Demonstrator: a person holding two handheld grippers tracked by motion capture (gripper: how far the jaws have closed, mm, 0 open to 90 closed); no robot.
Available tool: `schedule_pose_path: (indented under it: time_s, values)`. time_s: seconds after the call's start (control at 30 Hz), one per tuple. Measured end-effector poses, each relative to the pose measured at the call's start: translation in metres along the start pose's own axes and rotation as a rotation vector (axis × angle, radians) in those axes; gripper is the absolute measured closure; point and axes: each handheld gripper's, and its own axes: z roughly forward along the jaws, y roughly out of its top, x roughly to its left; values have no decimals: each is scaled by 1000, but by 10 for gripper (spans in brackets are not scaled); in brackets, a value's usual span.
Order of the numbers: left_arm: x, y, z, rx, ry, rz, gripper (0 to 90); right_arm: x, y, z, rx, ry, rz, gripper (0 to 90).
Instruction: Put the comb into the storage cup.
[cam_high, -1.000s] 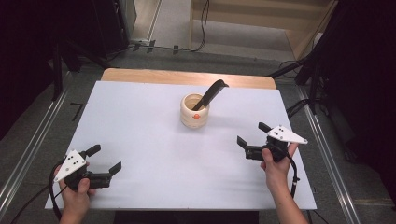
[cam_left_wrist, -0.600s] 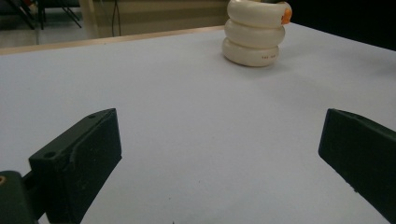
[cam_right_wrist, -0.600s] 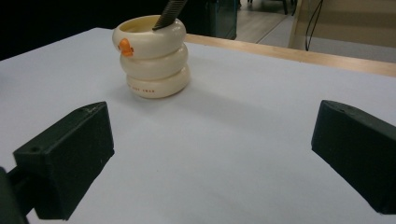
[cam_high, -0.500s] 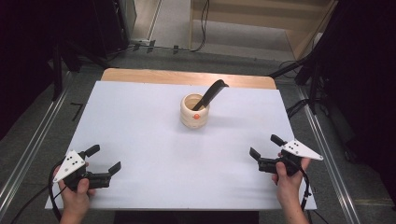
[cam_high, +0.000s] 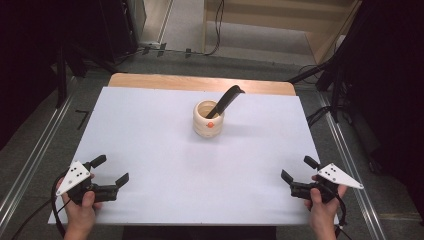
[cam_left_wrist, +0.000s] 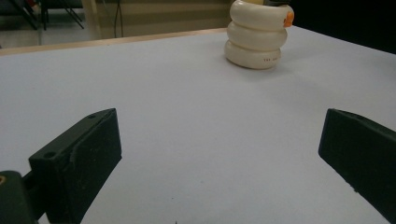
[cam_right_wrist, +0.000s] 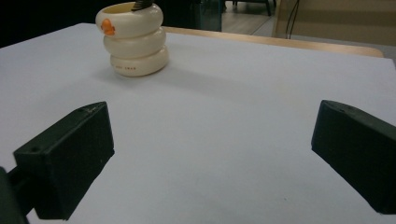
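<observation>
Near the middle of the white surface (cam_high: 150, 130), a little toward its far edge, stands a cream holder (cam_high: 208, 119) shaped like three stacked rings, with a small orange mark (cam_high: 210, 125) on its top ring. It stands upright, and a black utensil (cam_high: 225, 101) rests in it, leaning out over the rim toward the far right. Beyond the white sheet, a strip of bare wood (cam_high: 200, 82) runs along the far edge.

At the near left corner, the left claw (cam_high: 111, 170) is held just above the surface by a hand (cam_high: 80, 207), its jaws spread wide and holding nothing. A grey three-cornered plate (cam_high: 76, 174) sits on top of it. In the left gripper view the left claw (cam_left_wrist: 219, 154) frames bare white surface, and the holder (cam_left_wrist: 258, 33) stands well beyond, up and to the right, the orange mark (cam_left_wrist: 289, 18) at its right edge.

At the near right corner, the right claw (cam_high: 296, 169) is held by the other hand (cam_high: 322, 210), jaws likewise spread and gripping nothing, with its own grey plate (cam_high: 338, 175) on top. In the right gripper view the right claw (cam_right_wrist: 212, 154) opens over bare surface, and the holder (cam_right_wrist: 135, 38) stands far ahead at the upper left, the orange mark (cam_right_wrist: 108, 26) facing left and the dark utensil (cam_right_wrist: 142, 5) just showing above the rim.

Both claws are well apart from the holder and from each other.
</observation>
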Motion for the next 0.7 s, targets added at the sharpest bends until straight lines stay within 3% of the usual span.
schedule_pose_path:
  time_s: [0.1,0.2,0.43,0.7]
  values:
    - [0,-1,-1,-6,10,-3,0,-11,-6,-8,-10,27,10,0]
    - [1,-1,-2,-15,15,-16,0,-19,-13,-16,4,9,-4,0]
    - [2,-1,-3,-19,32,-27,0,-33,-31,-33,24,2,23,0]
    - [4,-2,-3,-33,86,-49,0,-34,-34,-27,57,4,-1,0]
